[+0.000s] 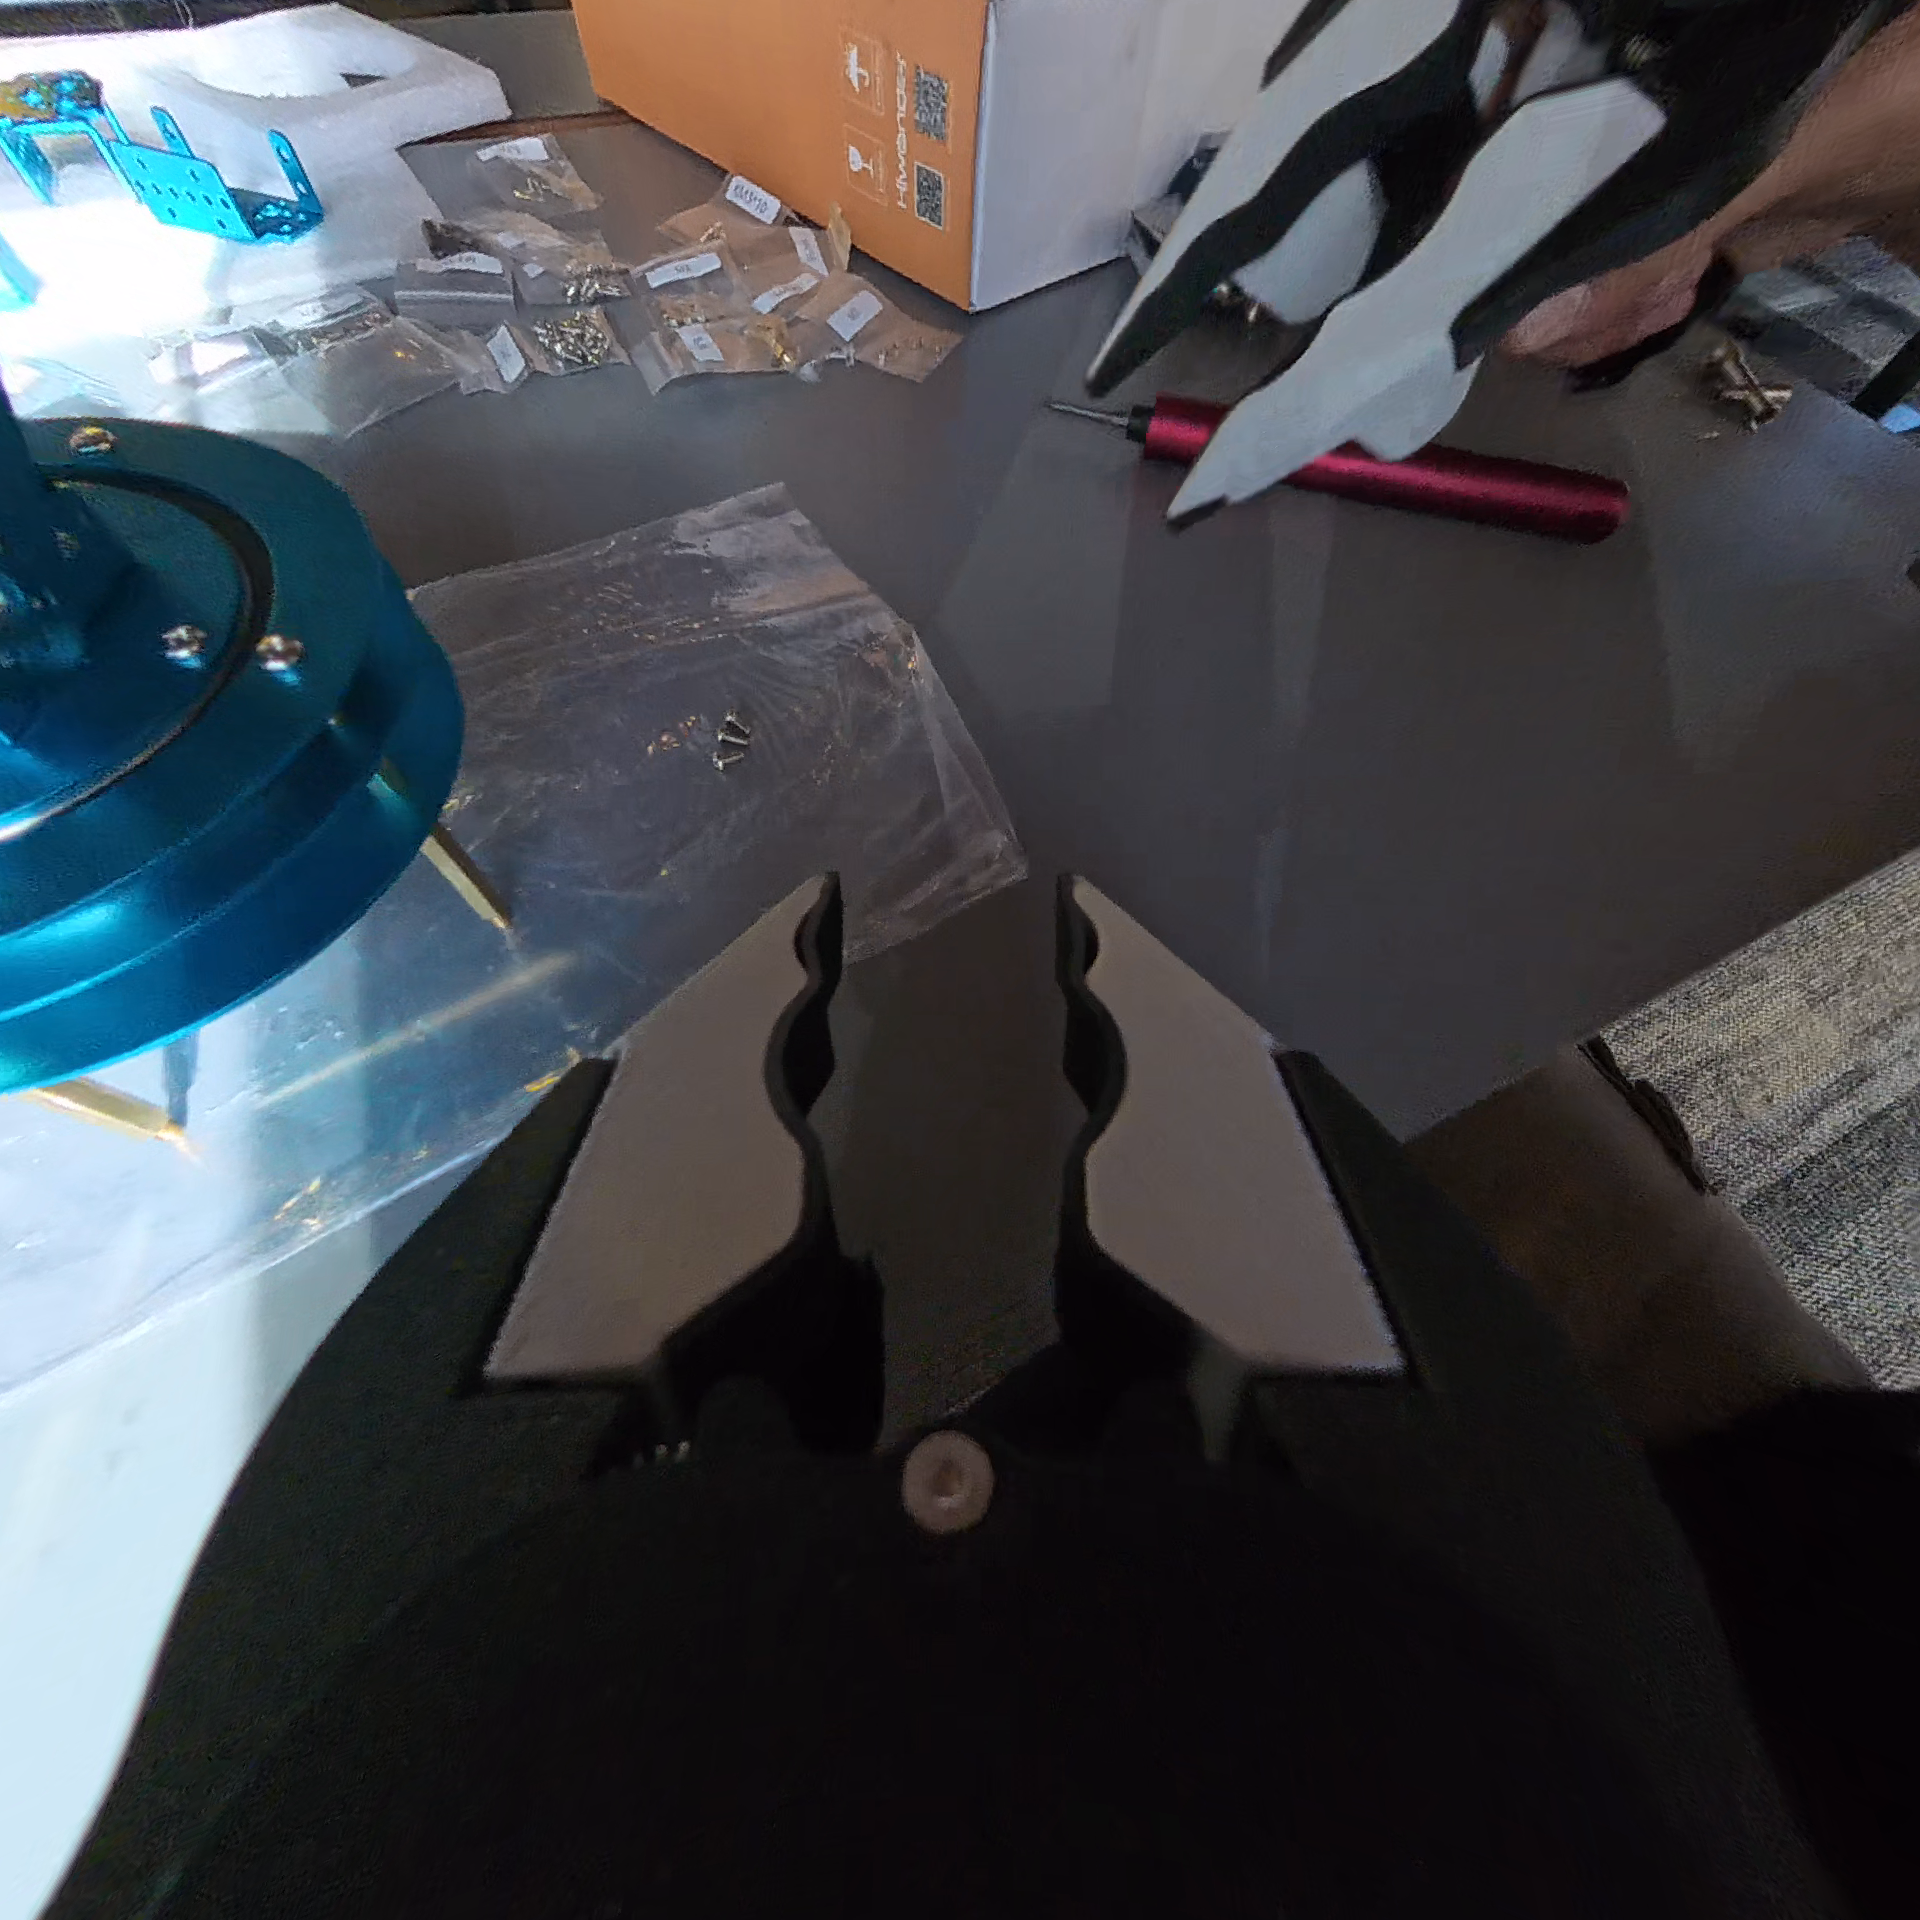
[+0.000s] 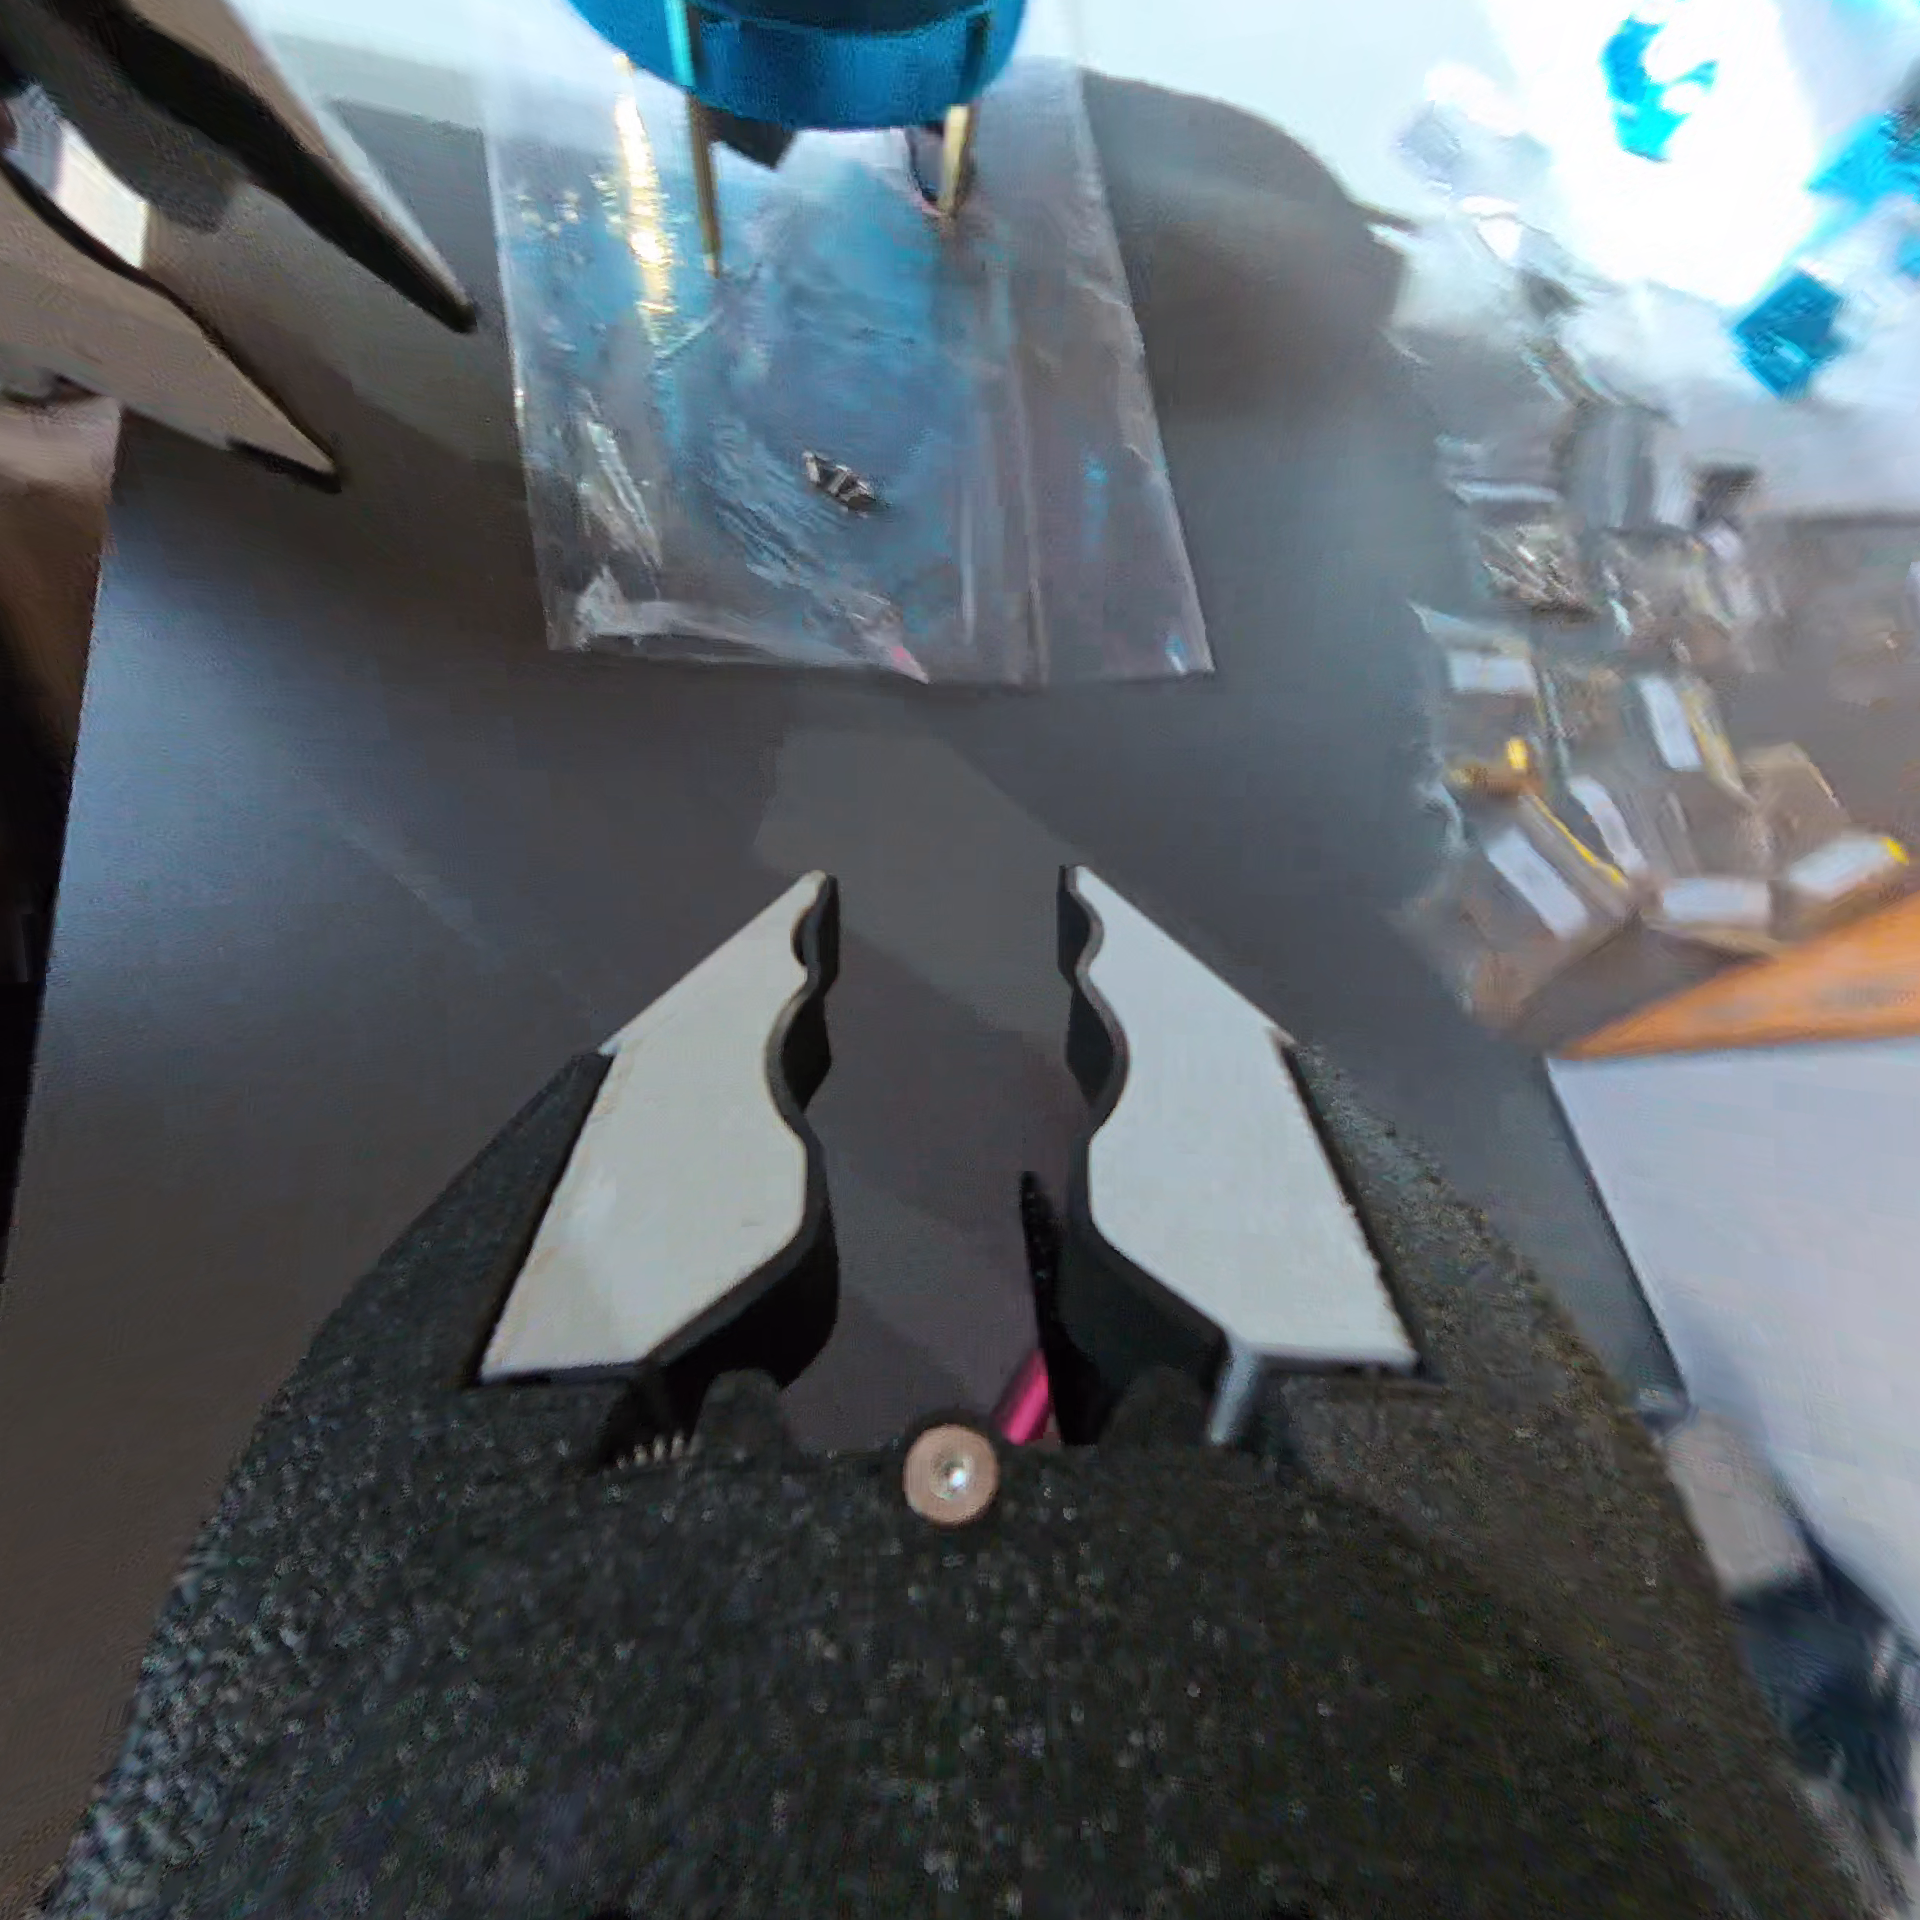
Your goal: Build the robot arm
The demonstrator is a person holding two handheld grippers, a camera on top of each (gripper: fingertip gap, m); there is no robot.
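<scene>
My left gripper [image 1: 948, 894] is open and empty, low over the dark table, just short of a clear plastic bag [image 1: 717, 665] with a few small screws [image 1: 732, 732] on it. A blue round metal base [image 1: 208, 748] on brass legs stands to its left. My right gripper [image 1: 1143, 445], held by a hand [image 1: 1662, 291], hovers open over a red screwdriver [image 1: 1455, 478] lying on the table. In the right wrist view my right gripper [image 2: 948, 894] is open and empty. A sliver of the screwdriver [image 2: 1023, 1397] shows between its finger bases. The bag [image 2: 852, 312] and screws [image 2: 840, 480] lie ahead.
An orange and white box [image 1: 790, 125] stands at the back. Several small bags of screws [image 1: 623, 301] lie before it. Blue brackets [image 1: 208, 187] rest on white foam at the far left. The left gripper [image 2: 395, 397] shows at upper left in the right wrist view.
</scene>
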